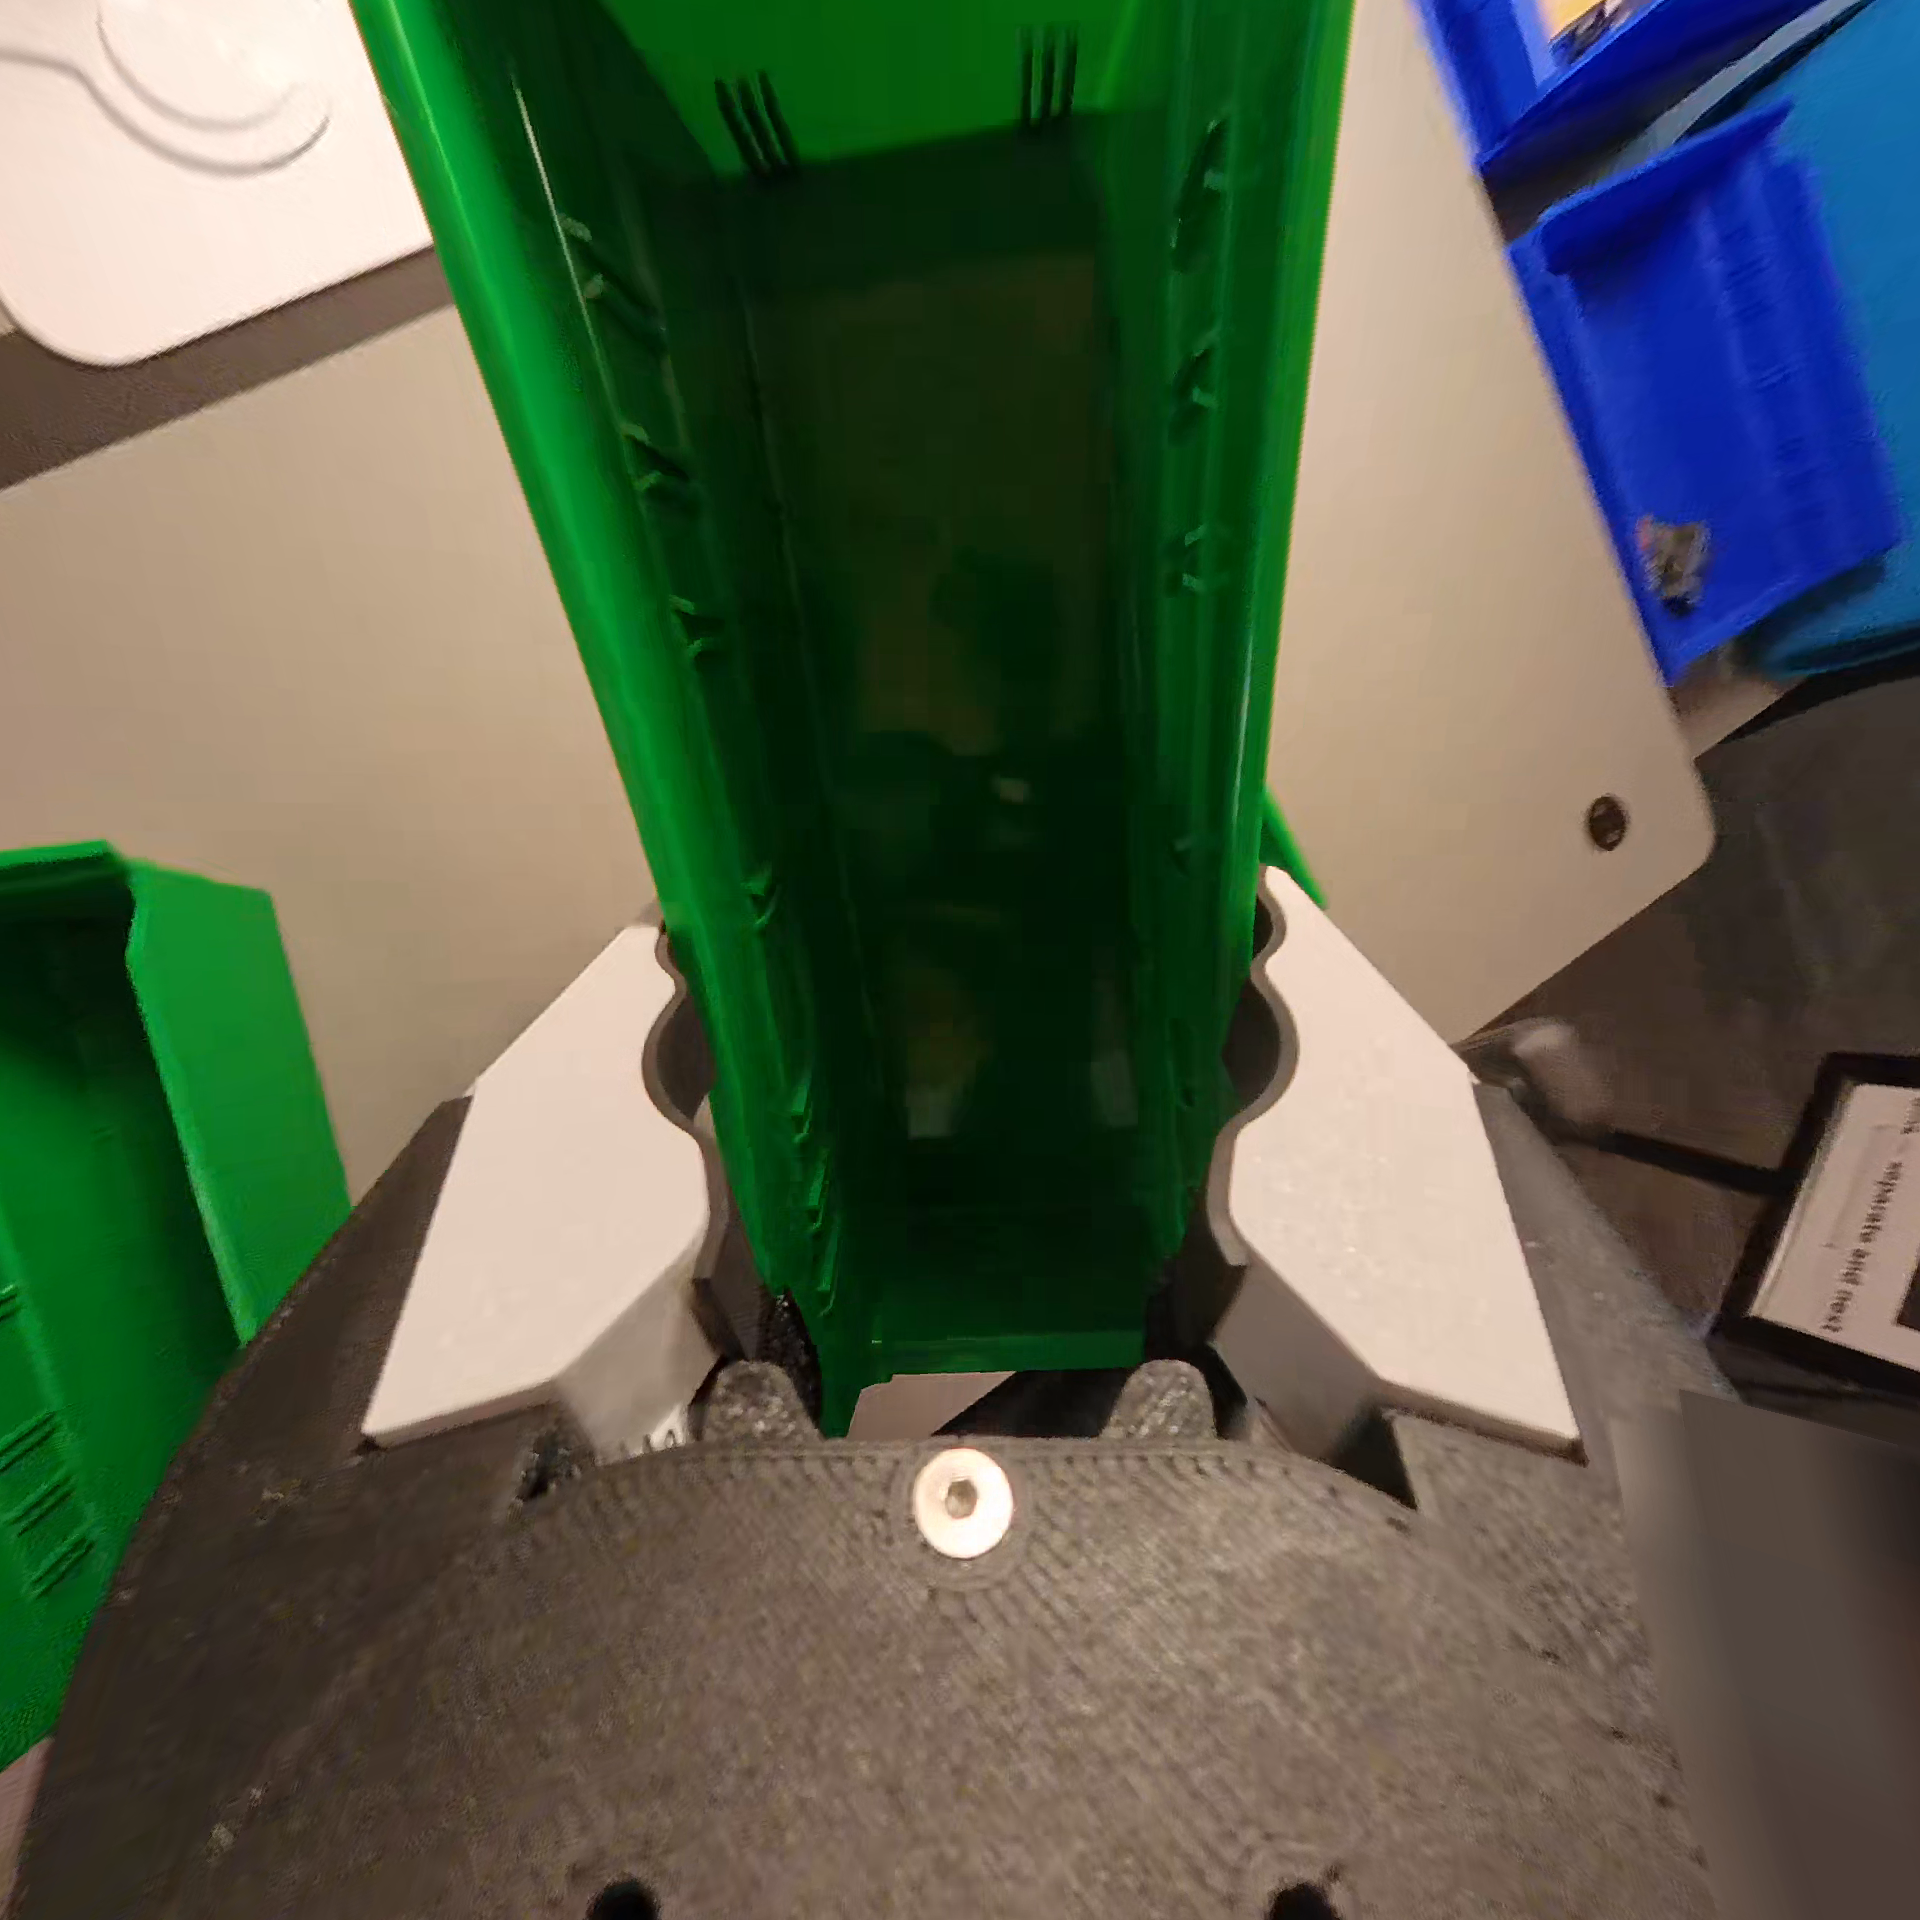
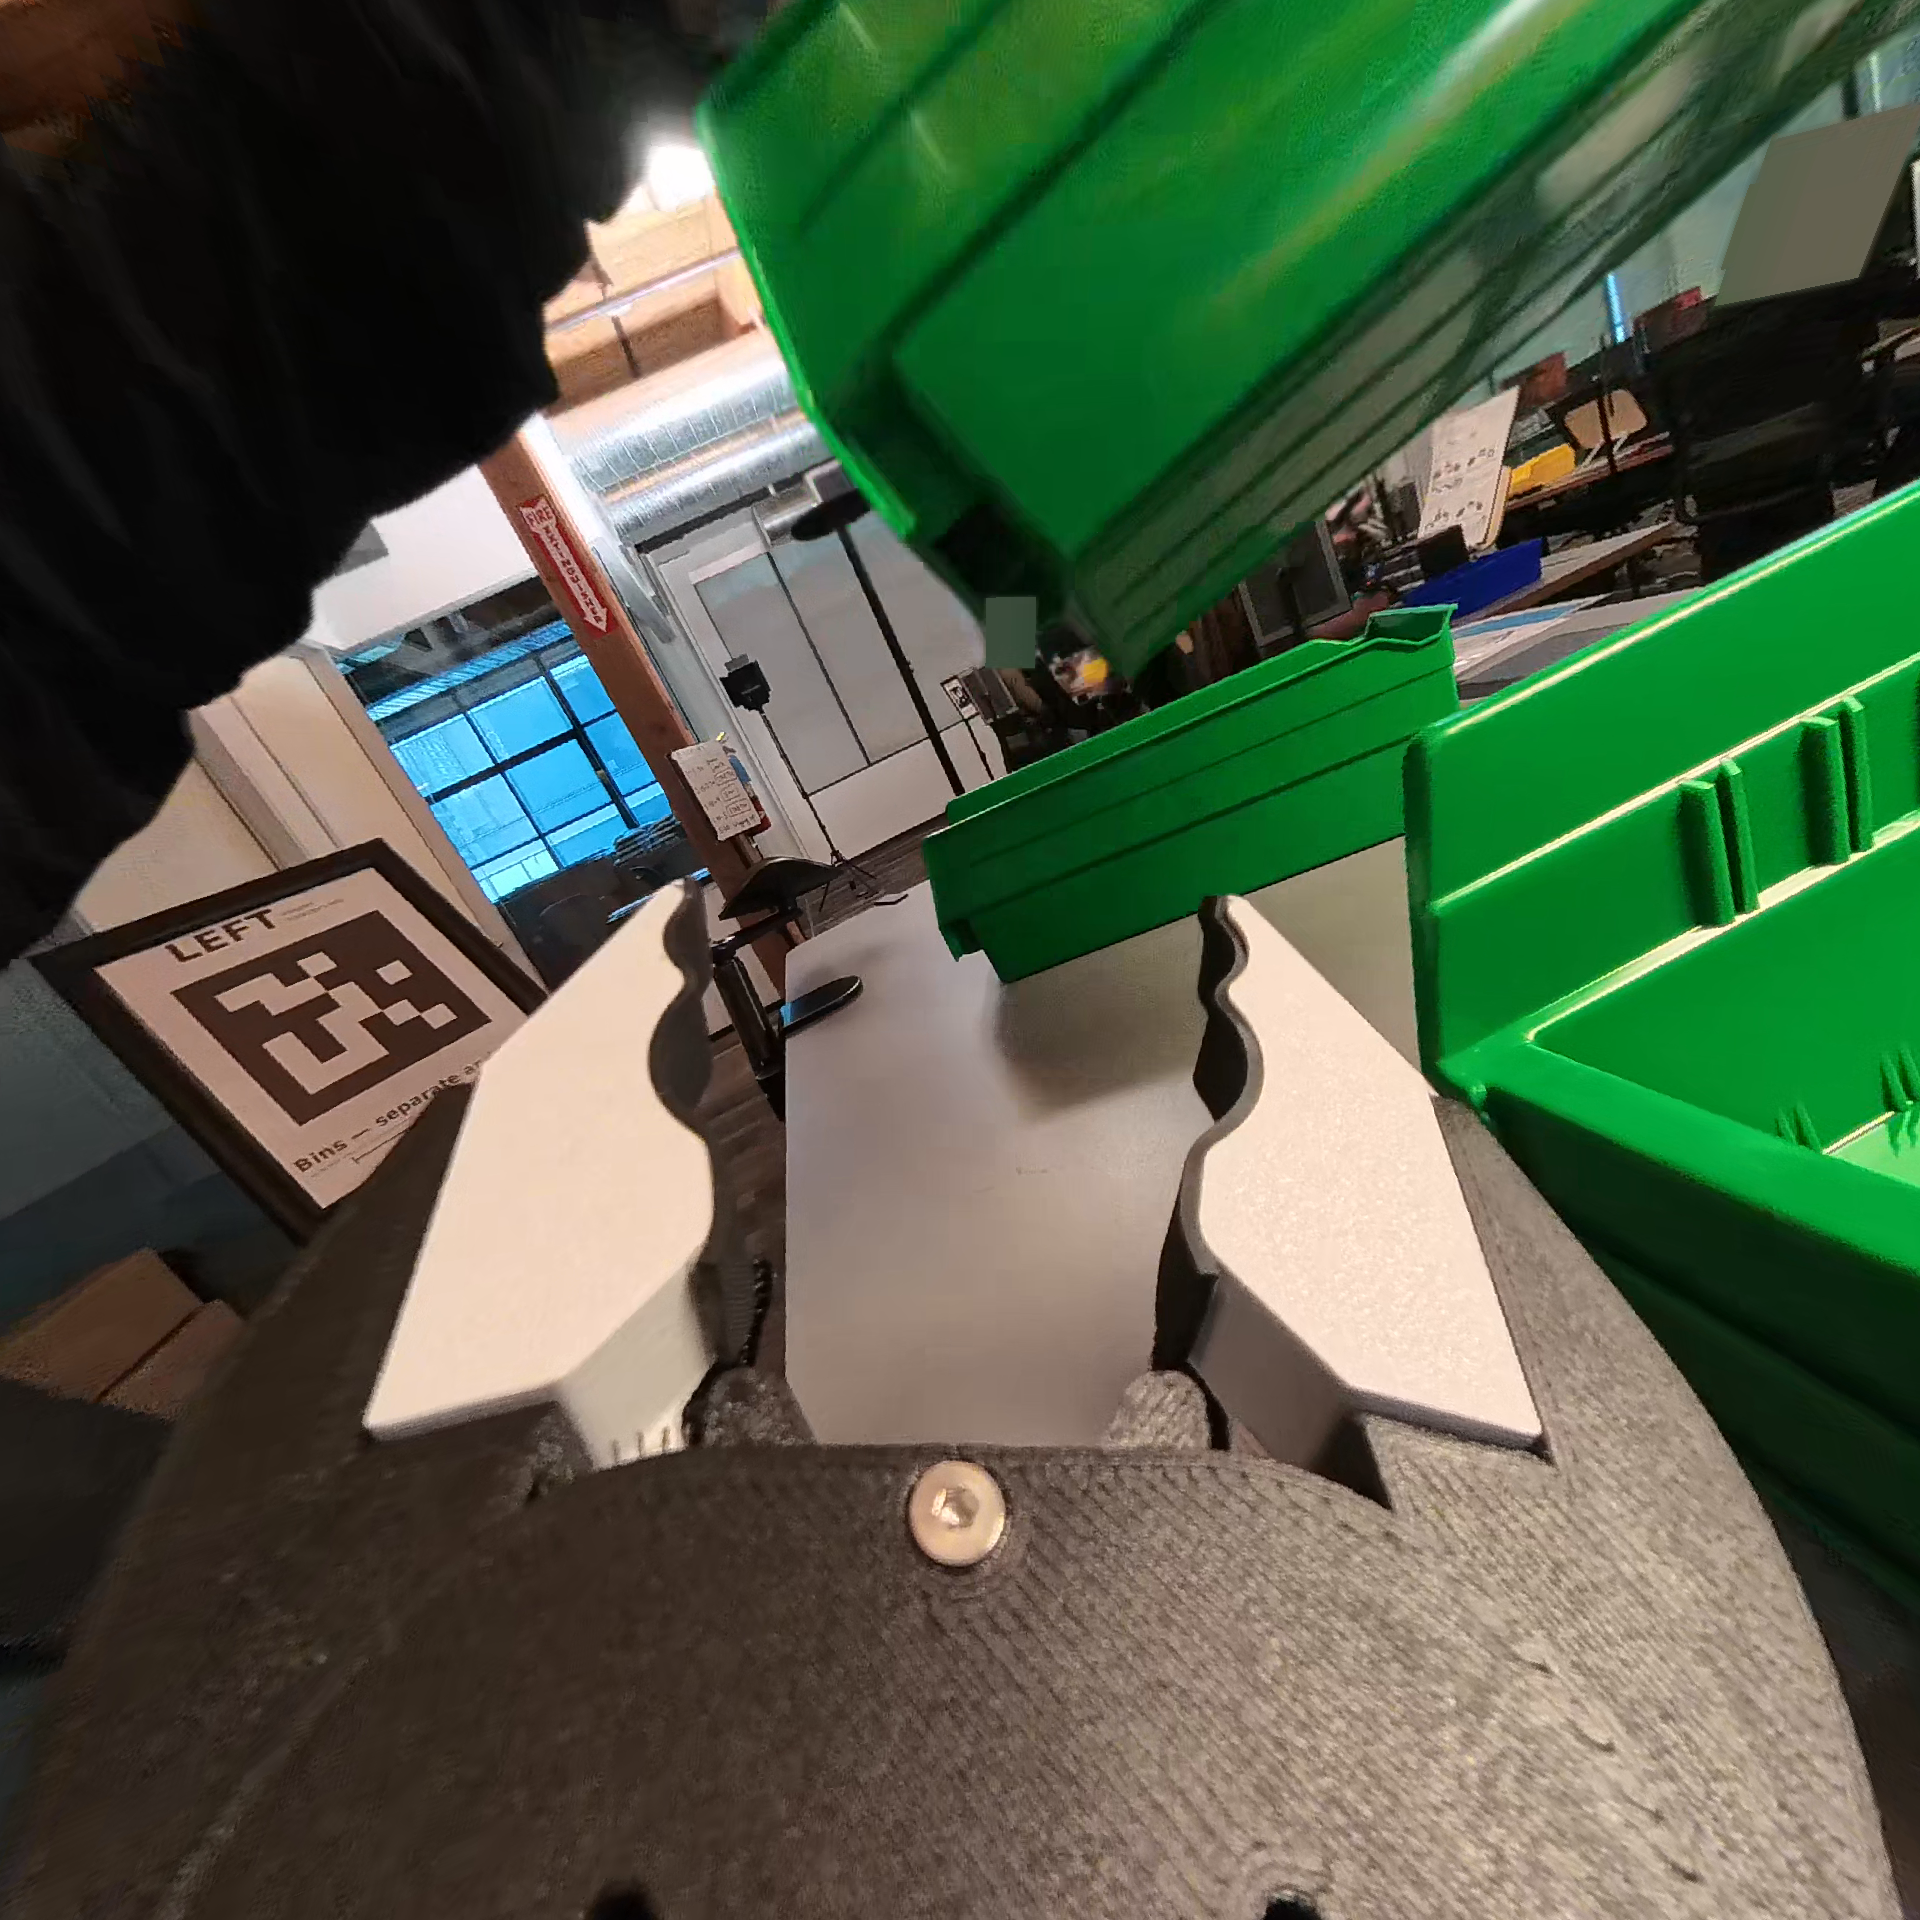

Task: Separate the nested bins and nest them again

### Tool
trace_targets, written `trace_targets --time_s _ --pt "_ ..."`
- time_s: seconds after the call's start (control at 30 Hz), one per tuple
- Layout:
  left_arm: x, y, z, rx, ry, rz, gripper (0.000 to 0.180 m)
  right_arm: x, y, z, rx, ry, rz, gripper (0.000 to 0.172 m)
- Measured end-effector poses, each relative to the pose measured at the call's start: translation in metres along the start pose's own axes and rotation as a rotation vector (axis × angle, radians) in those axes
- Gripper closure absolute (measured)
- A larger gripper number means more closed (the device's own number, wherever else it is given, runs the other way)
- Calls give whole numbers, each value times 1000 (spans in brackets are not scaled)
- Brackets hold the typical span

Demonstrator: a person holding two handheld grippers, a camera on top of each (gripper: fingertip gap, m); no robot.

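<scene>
Clamping green bin (image 1: 935, 727) in left gripper (image 1: 961, 1039) jaws; right gripper (image 2: 951, 1039) jaws wide, bare.

You have three green bins in the right wrist view — one lifted (image 2: 1143, 260), two on the table (image 2: 1195, 810) (image 2: 1714, 987). You also see two blue bins (image 1: 1714, 364) and one framed marker card (image 2: 270, 1029) — nothing more countable.

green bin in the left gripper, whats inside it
Nothing loose shows inside the green bin clamped in the left gripper: only dark green walls, moulded ribs and the floor. The deep middle is shadowed and blurred, so small contents cannot be ruled out.
</scene>
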State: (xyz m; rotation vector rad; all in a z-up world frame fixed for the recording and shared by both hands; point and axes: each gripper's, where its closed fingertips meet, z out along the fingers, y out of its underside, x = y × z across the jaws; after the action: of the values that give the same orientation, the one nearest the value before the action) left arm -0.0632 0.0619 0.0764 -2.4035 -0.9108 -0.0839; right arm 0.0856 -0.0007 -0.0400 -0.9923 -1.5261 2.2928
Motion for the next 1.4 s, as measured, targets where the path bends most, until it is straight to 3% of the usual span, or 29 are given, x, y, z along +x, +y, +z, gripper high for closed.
trace_targets --time_s 0.2,0.3,0.47,0.77,1.17,1.4 --pt "58 -22 26 80 118 -69 78 0 -1 0 5 18 -21 75" --pt "66 -22 48 101 156 -145 78 -1 -2 -1 12 20 -36 76" --pt "48 -17 78 125 127 -290 78 -3 -4 -3 25 13 -43 76" --pt "29 -19 112 83 -29 -346 76 -2 -4 -3 23 7 -30 77" --pt "13 -9 142 42 -260 -222 71 -4 -4 -3 22 4 -39 77" --pt "-8 -9 150 67 -314 -219 70 -7 -3 -2 19 -7 -52 77"
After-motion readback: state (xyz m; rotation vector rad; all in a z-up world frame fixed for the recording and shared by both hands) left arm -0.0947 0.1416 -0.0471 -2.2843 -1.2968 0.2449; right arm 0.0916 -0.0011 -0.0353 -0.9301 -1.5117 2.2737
